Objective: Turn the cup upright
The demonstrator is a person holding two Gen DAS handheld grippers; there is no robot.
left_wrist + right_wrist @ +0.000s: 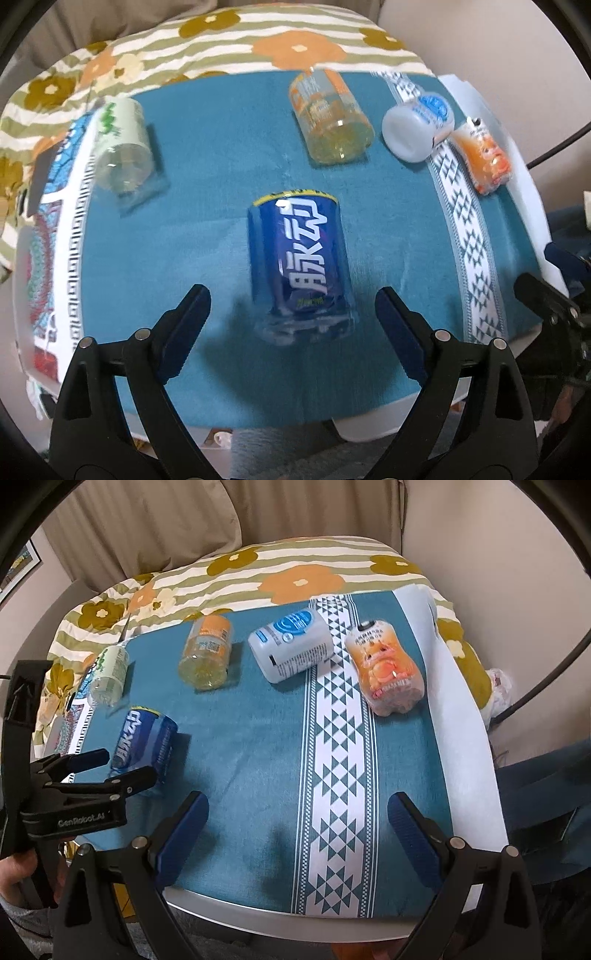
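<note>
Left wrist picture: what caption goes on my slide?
Open left gripper lined up on the lying blue cup, four more tipped cups behind.

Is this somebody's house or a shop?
Probably a home, maybe a bedroom: a flowered quilt lies behind the small table, which has a patterned cloth, and beige curtains hang at the back.
</note>
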